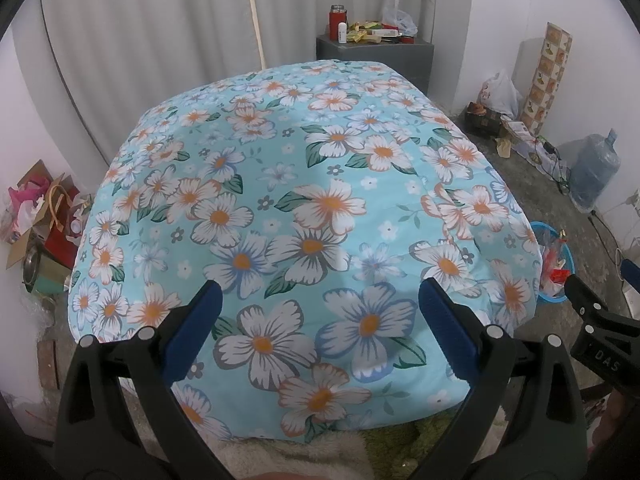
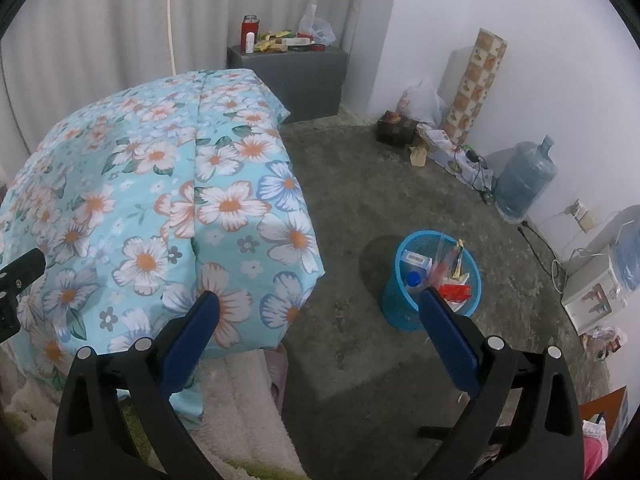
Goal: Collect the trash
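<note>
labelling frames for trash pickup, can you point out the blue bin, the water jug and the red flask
round blue mesh plastic trash bin [image 2: 404, 312], right wrist view, on its outer wall.
large translucent blue plastic water jug [image 2: 524, 184], right wrist view, mid-body.
red cylindrical flask [image 1: 337, 23], left wrist view, on its body.

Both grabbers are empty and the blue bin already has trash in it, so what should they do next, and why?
Probably swing toward the grey cabinet. Both the left gripper and right gripper are open and hold nothing, the floral bedspread shows no litter, and yellow wrappers lie on the cabinet. The blue bin stands nearby on the floor.
</note>
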The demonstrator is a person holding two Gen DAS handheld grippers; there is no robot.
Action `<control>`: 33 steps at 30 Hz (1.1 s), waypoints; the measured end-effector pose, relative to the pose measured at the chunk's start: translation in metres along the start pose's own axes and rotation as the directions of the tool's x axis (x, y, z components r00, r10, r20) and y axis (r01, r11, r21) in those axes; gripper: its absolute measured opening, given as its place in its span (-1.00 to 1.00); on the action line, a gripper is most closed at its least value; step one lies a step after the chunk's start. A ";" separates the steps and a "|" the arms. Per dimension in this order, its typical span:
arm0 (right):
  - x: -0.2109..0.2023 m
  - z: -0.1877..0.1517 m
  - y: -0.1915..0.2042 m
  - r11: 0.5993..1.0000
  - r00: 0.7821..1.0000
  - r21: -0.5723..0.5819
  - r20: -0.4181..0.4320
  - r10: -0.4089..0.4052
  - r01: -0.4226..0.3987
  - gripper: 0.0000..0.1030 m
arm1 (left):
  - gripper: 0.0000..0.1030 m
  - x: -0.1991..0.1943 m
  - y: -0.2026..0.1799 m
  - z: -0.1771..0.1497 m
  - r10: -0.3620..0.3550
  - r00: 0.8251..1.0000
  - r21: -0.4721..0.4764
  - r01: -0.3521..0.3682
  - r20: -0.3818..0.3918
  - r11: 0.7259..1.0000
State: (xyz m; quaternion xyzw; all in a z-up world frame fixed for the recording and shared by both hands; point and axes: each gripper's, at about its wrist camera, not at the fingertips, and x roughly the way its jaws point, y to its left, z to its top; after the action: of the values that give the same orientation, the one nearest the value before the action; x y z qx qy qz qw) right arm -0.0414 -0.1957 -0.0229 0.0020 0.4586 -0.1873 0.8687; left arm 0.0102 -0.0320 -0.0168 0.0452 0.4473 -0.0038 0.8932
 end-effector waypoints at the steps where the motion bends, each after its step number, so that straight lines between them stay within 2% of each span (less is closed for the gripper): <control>1: 0.000 0.000 0.000 1.000 1.000 -0.001 0.002 -0.003 0.003 0.88 | 0.83 0.000 0.000 0.000 0.001 1.000 0.000 -0.001 0.001 1.000; 33: -0.002 0.002 -0.001 1.000 1.000 0.012 0.004 -0.009 0.009 0.88 | 0.83 -0.001 0.001 0.003 0.000 1.000 -0.005 0.000 0.006 1.000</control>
State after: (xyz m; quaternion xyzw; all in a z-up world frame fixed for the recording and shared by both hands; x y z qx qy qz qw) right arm -0.0410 -0.1959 -0.0200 0.0048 0.4558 -0.1940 0.8687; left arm 0.0120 -0.0312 -0.0148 0.0428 0.4445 -0.0030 0.8947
